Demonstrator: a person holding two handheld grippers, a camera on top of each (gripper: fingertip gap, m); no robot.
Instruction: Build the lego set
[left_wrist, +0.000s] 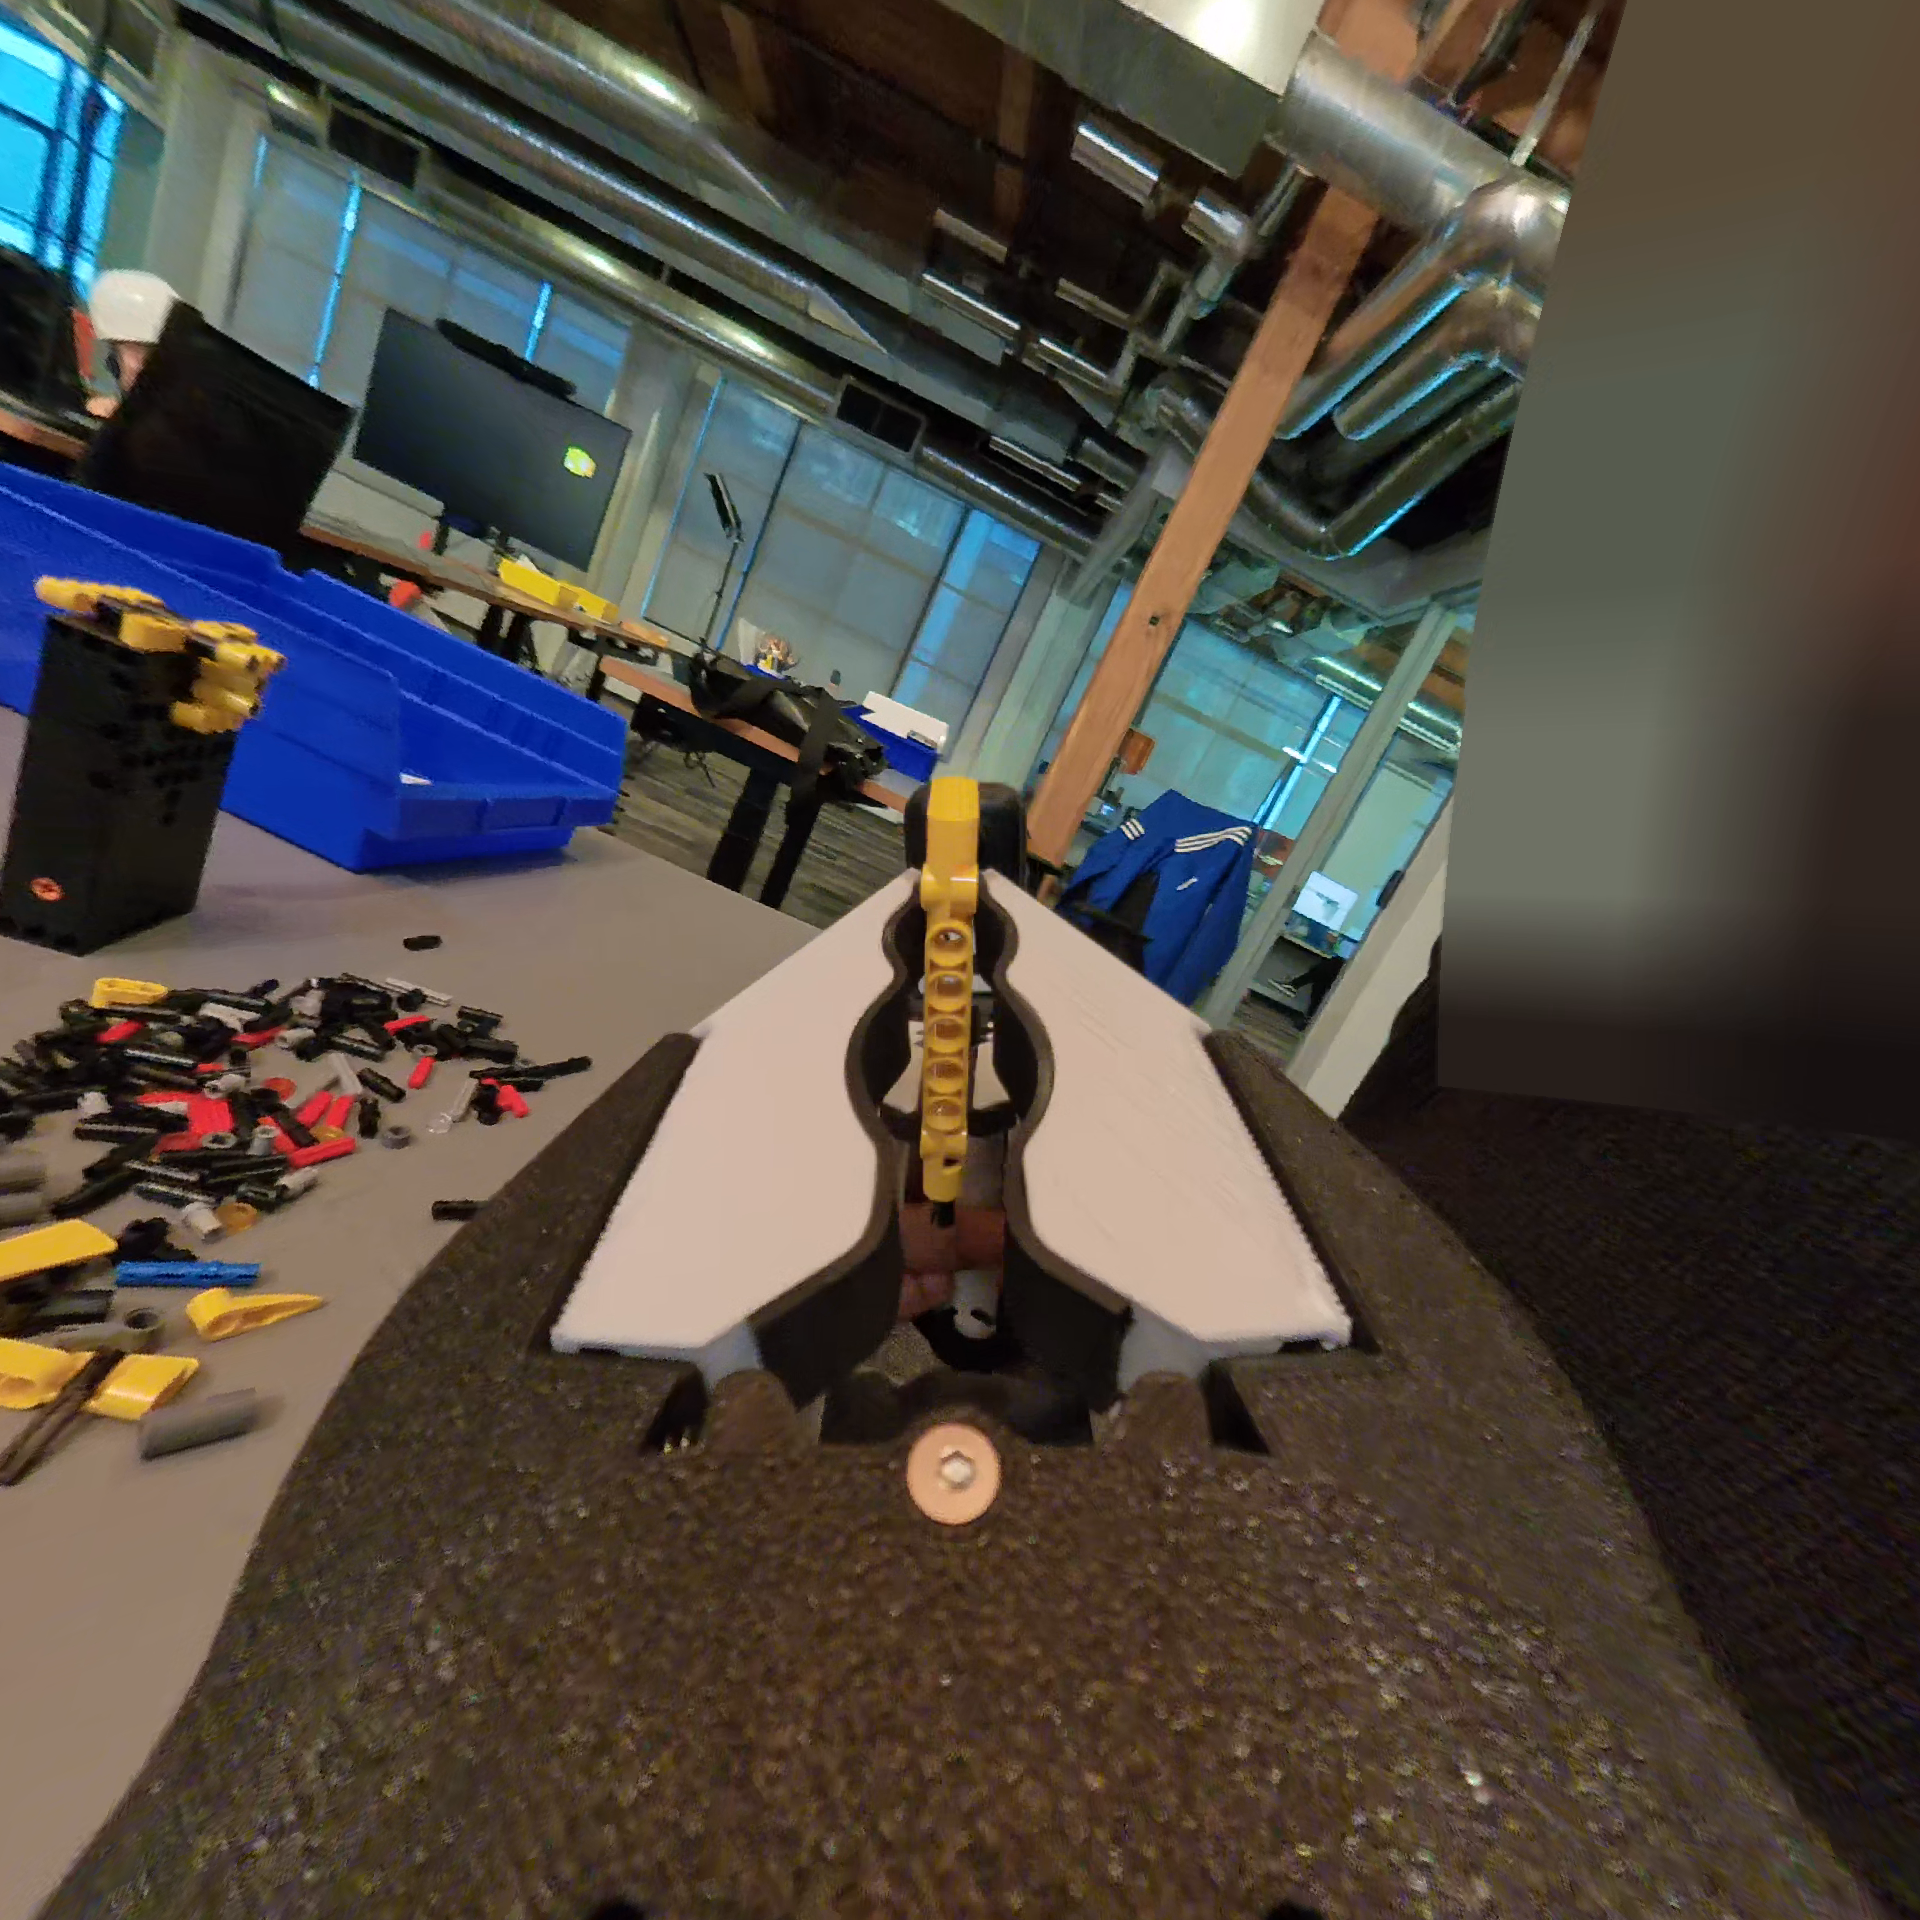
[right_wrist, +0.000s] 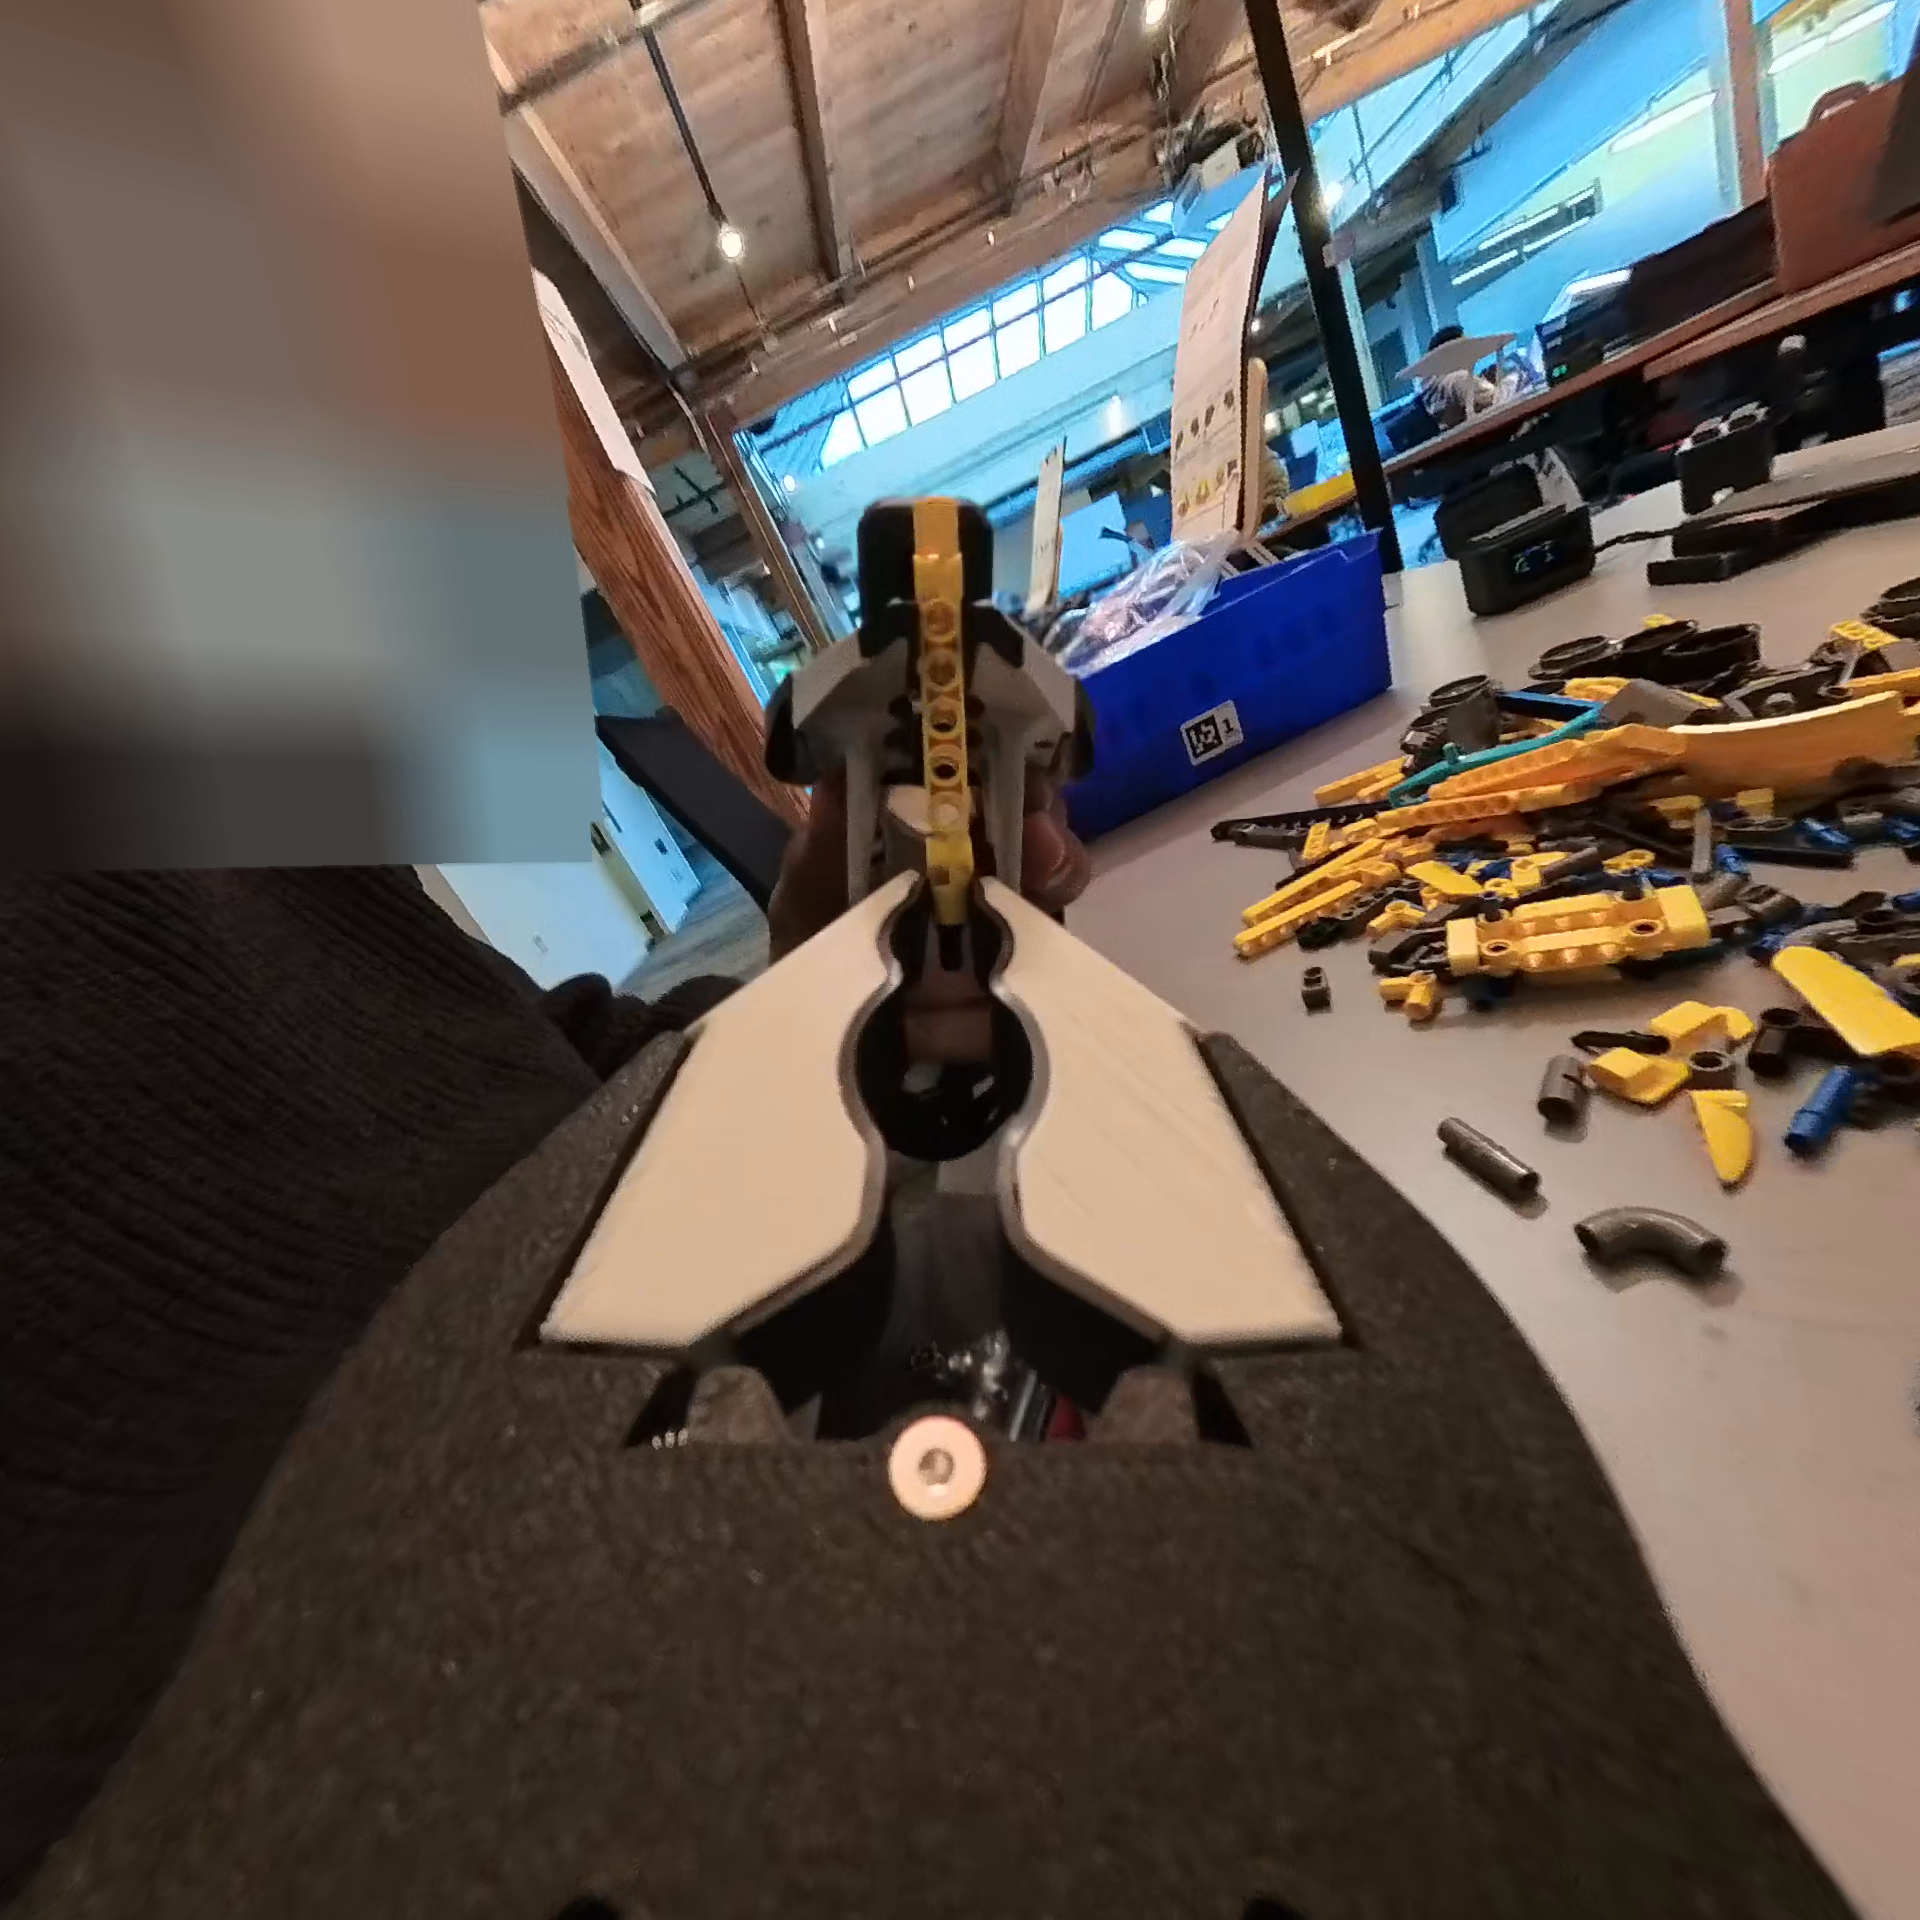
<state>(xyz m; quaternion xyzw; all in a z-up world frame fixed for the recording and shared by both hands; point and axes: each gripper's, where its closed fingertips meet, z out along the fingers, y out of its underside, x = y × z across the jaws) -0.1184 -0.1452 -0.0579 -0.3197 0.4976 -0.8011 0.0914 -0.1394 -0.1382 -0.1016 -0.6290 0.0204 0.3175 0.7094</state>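
A: We log the surroundings first. In the left wrist view the grey table (left_wrist: 582, 977) runs to its far edge just behind the left gripper (left_wrist: 948, 894); past that edge we see open floor and distant desks. A blue bin (left_wrist: 416, 748) sits along the far left, a black brick tower (left_wrist: 114, 790) with yellow pieces on top stands near it, and a scatter of small black and red pins (left_wrist: 249, 1081) covers the table to the left. The strip of table directly beside the gripper is bare.

B: We note the right side. A pile of yellow and black parts (right_wrist: 1621, 831) spreads over the table to the right of the right gripper (right_wrist: 948, 894), and a second blue bin (right_wrist: 1247, 675) stands at the far edge. To the left we see only a dark knitted sleeve (right_wrist: 208, 1143).

A: Jaws next. Our left fingers (left_wrist: 769, 1122) are drawn together, clamped on a yellow holed beam (left_wrist: 945, 1039), which stands upright in the narrow slot and pokes out above the tips.

B: Same beam from our side: it stands upright, off the table, its lower end pinched between our right fingertips (right_wrist: 1049, 966), which are nearly closed. The left gripper faces us just beyond, gripping the beam higher up, with a hand (right_wrist: 1049, 862) behind it. A black part sits at the beam's top end; we cannot tell what it is.
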